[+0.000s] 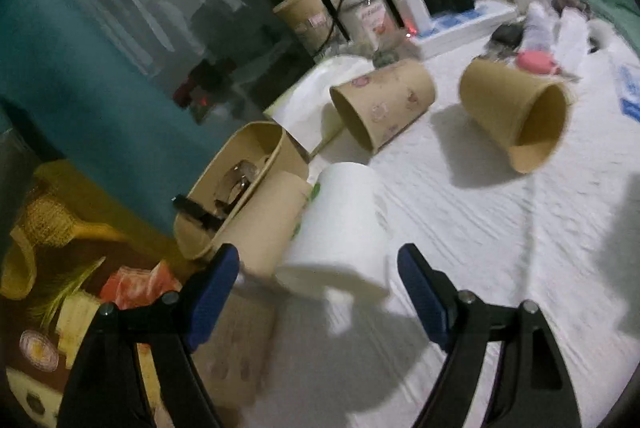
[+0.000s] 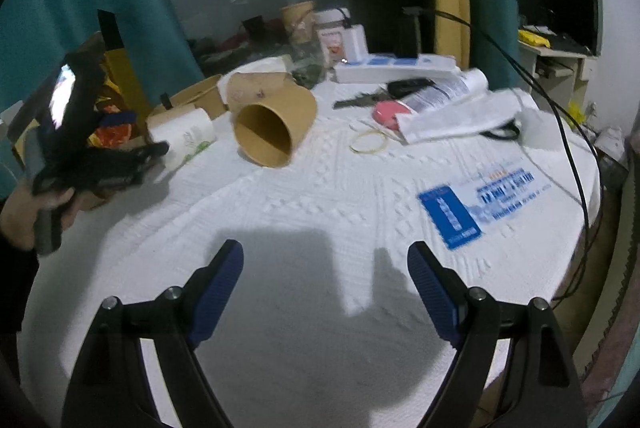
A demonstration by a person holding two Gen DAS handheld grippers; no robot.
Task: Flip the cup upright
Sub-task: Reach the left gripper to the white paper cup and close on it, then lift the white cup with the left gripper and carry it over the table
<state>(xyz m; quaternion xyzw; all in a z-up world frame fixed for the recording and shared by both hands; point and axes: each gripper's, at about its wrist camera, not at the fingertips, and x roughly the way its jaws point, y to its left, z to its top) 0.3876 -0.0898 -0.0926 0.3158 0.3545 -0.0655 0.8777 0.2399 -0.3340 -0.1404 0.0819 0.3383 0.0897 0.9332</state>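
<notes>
A white paper cup (image 1: 340,228) stands mouth down on the white tablecloth (image 1: 500,248), just ahead of my open left gripper (image 1: 318,282), between the finger lines but not touched. It also shows in the right wrist view (image 2: 188,136). Two brown paper cups lie on their sides farther back: a printed one (image 1: 384,104) and a plain one (image 1: 516,112), whose open mouth faces the right wrist view (image 2: 276,126). My right gripper (image 2: 326,282) is open and empty above bare cloth. The left gripper with the hand holding it appears in the right wrist view (image 2: 100,156).
A brown box (image 1: 236,184) with small items sits at the table's left edge beside the white cup. At the back stand an upright brown cup (image 1: 304,16), a jar (image 1: 368,16) and a power strip (image 2: 396,66). Keys, a pink object (image 2: 386,112), papers and a blue card (image 2: 450,218) lie right.
</notes>
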